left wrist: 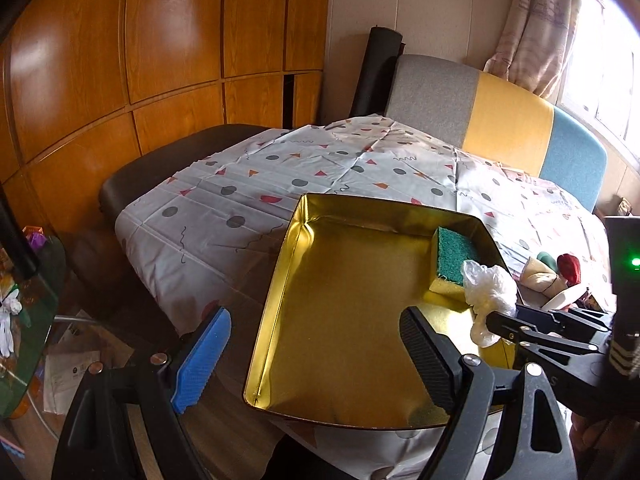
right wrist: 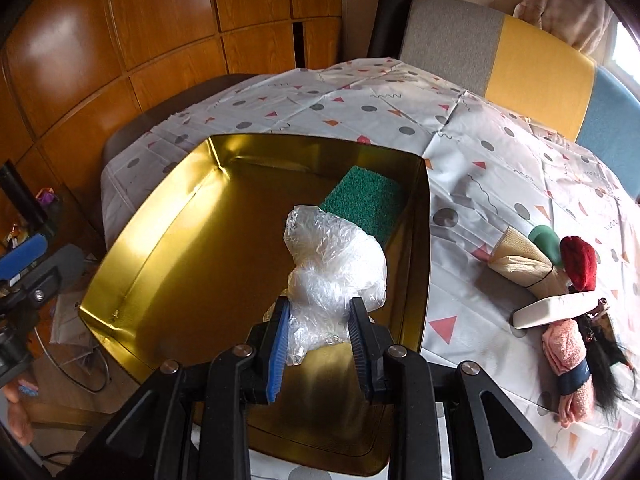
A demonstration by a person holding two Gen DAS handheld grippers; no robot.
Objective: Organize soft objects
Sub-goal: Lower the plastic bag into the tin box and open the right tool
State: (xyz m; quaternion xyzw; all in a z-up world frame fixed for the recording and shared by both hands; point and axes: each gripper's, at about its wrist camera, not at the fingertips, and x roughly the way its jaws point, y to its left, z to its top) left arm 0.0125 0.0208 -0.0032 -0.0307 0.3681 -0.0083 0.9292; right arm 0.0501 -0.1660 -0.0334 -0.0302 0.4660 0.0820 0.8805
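Observation:
A gold metal tray (right wrist: 132,240) (left wrist: 280,292) lies on the patterned tablecloth. Inside it, at the far right corner, rests a green-topped yellow sponge (right wrist: 366,200) (left wrist: 454,256). My right gripper (right wrist: 320,312) (left wrist: 504,330) is shut on a crumpled clear plastic bag (right wrist: 336,264) (left wrist: 488,288), holding it above the tray's right half. My left gripper (left wrist: 316,340) stands open over the tray's near left edge with nothing between its fingers.
To the right of the tray lie a beige cloth roll (right wrist: 520,264), a green object (right wrist: 544,240), a red plush piece (right wrist: 580,260), a white item (right wrist: 556,310), a pink towel roll (right wrist: 568,364) and black hair-like strands (right wrist: 604,368). A wooden wardrobe (left wrist: 120,60) stands behind.

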